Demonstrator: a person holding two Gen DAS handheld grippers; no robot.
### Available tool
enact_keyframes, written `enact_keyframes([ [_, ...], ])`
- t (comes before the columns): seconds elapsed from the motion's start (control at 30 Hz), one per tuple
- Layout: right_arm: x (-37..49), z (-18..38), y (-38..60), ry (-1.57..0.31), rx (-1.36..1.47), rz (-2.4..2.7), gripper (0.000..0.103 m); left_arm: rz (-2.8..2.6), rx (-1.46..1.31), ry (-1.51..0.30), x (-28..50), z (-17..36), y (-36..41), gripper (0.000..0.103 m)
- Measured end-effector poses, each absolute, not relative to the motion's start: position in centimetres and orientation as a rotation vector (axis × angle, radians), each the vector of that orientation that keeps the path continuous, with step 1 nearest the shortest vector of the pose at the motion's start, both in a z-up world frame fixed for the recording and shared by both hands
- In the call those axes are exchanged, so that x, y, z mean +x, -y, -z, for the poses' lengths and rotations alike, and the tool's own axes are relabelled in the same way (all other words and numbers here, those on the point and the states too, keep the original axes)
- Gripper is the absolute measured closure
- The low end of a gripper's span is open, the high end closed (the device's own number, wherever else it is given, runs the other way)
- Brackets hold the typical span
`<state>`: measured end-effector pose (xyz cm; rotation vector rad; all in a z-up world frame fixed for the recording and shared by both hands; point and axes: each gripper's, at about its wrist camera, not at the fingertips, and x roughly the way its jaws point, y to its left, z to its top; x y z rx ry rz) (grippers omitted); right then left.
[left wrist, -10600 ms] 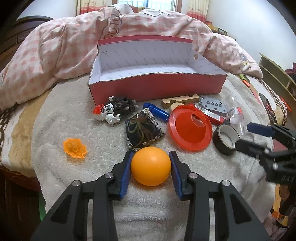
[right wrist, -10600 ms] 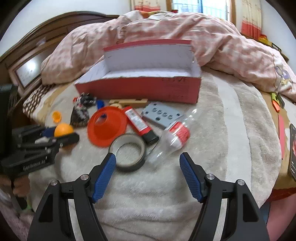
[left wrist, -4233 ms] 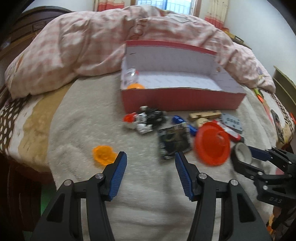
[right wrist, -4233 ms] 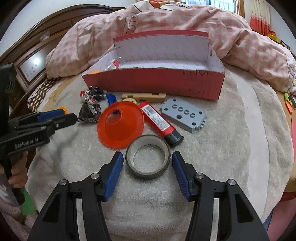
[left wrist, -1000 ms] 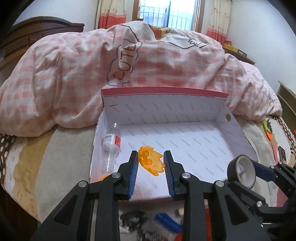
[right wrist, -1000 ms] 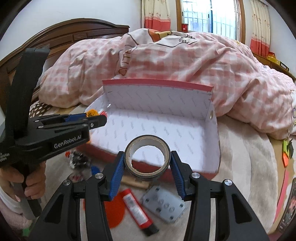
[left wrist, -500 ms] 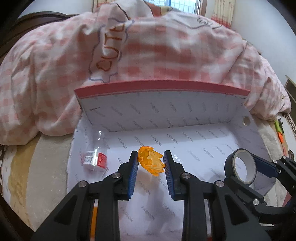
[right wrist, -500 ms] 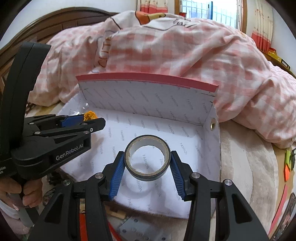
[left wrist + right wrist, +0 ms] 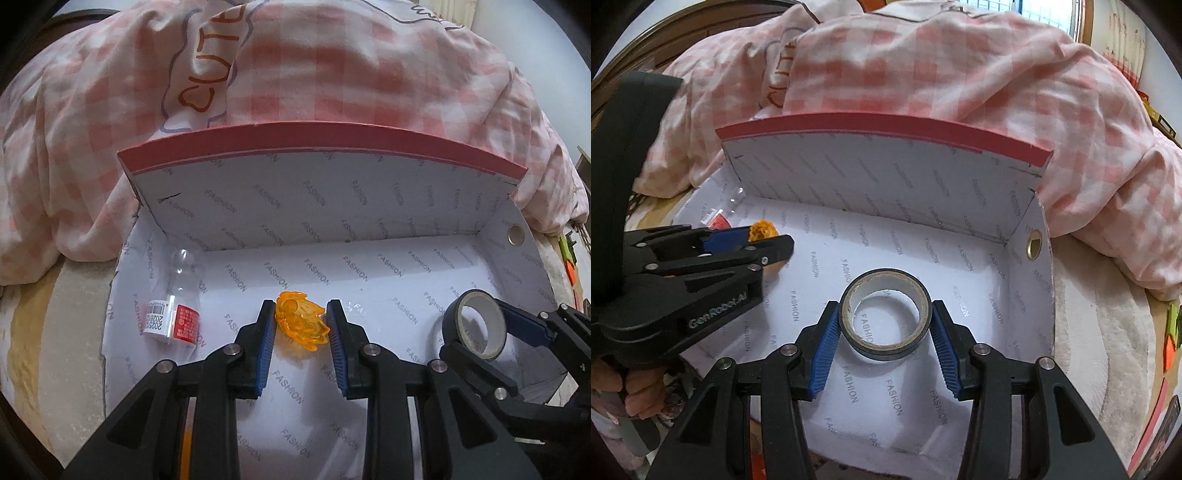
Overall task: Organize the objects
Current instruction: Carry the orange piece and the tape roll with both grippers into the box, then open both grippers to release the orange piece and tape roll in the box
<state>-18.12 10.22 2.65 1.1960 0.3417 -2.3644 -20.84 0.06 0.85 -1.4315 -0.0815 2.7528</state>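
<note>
Red-rimmed cardboard box [image 9: 332, 236], white printed lining: one item is seen already stowed, a clear plastic bottle [image 9: 173, 295] lying at the far-left corner. An orange plastic toy [image 9: 303, 321] is clamped in the left gripper [image 9: 301, 325], held over the box floor left of centre. A roll of tape [image 9: 886, 314] is gripped by the right gripper [image 9: 884, 332], pads pressed on both sides of the ring, over the right half of the box. Neither item is set down yet; both releases are judged to be the step in hand. The rest of the floor looks bare. Whatever remains outside the near wall is hidden, so the remaining count can't be told.
</note>
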Motion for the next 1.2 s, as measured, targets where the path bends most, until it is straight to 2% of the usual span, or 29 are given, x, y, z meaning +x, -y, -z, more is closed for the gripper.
enact_keyframes([
  [0.43,-18.4,-1.6,-9.8,-0.348,1.217,2.354,0.054,-2.754,-1.436,0.069,-21.3,-0.1,-0.2,0.075],
  [0.83,-18.4,-1.6,-9.5,-0.349,1.205,2.342,0.053,-2.744,-1.422,0.088,-21.1,0.1,-0.1,0.068],
  [0.9,-18.2,-1.9,-9.6,-0.348,1.182,2.348,0.051,-2.752,-1.409,0.08,-20.8,-0.4,-0.3,0.065],
  [0.93,-17.9,-2.1,-9.7,-0.35,1.164,2.355,0.046,-2.757,-1.399,0.077,-20.5,-0.7,-0.5,0.063],
  [1.03,-17.2,-2.9,-9.6,-0.359,1.111,2.378,0.042,-2.758,-1.377,0.072,-19.7,-1.4,-0.9,0.062],
  [1.2,-16.5,-4.2,-10.4,-0.33,1.073,2.418,0.042,-2.765,-1.343,0.059,-18.4,-2.5,-1.0,0.062],
])
